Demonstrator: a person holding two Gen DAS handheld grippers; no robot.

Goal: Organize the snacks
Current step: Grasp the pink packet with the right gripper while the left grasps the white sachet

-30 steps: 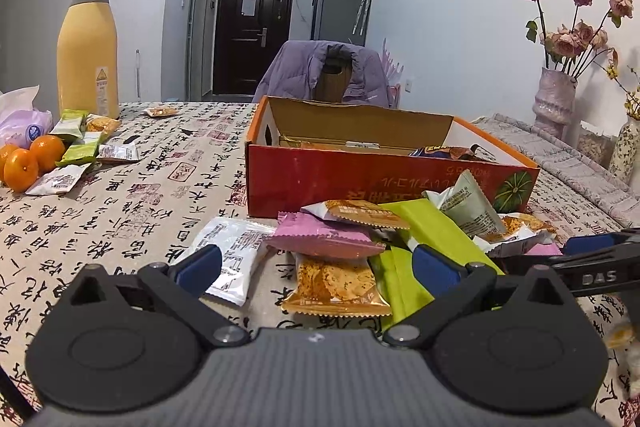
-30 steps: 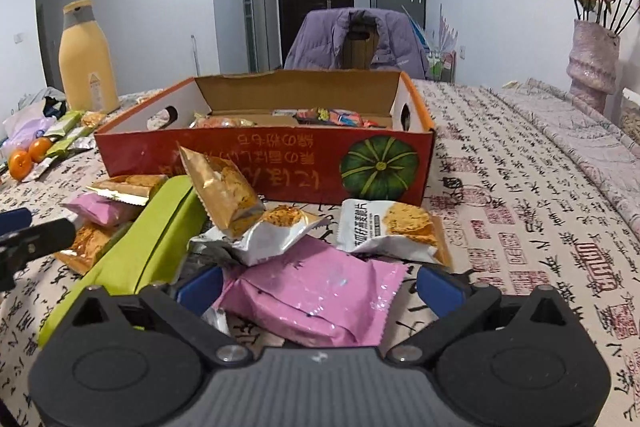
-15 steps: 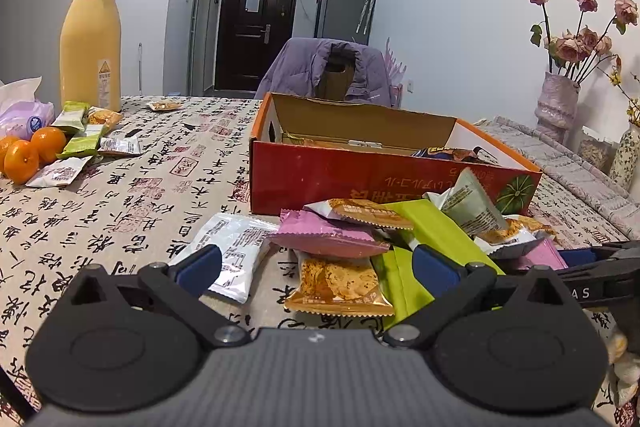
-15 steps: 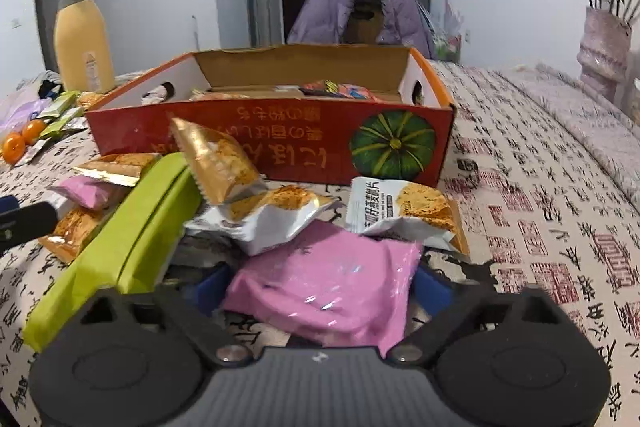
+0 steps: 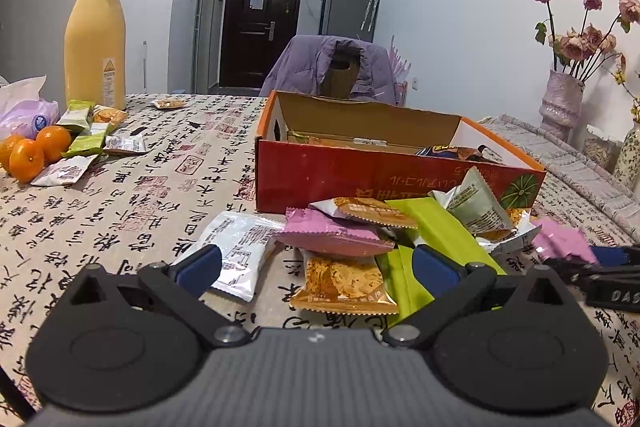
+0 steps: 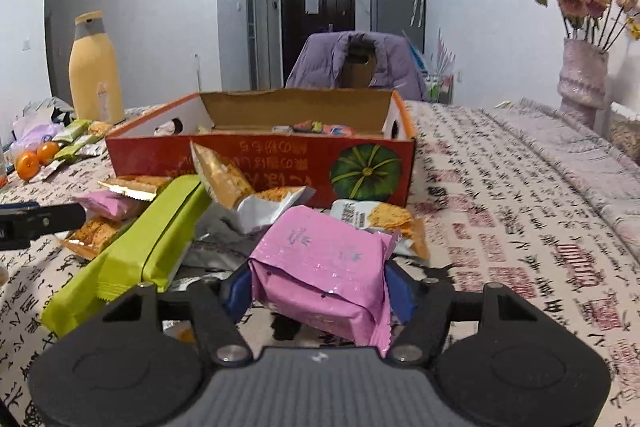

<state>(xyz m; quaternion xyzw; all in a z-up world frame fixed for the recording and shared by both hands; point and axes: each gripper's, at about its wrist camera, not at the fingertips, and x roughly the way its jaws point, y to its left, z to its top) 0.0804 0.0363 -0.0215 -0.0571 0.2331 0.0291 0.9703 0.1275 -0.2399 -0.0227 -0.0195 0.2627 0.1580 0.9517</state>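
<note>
Pinching the crinkly pink foil snack packet [image 6: 320, 267] between the nearly closed right gripper [image 6: 316, 287], directly ahead of the open, empty left gripper [image 5: 316, 267], and risking slippage toward the red cardboard box [image 6: 260, 155].

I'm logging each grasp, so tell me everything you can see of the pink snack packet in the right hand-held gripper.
The pink packet is a glossy, foil-like pillow pack with faint printed marks and crimped, serrated end seams. It looks puffed and a little creased where it is squeezed. The right hand-held gripper is shut on it, one blue pad against each side. It is tilted, its near end low toward the camera and its far end overlapping a white-and-orange cracker packet. Whether it is clear of the tablecloth cannot be told.
</note>
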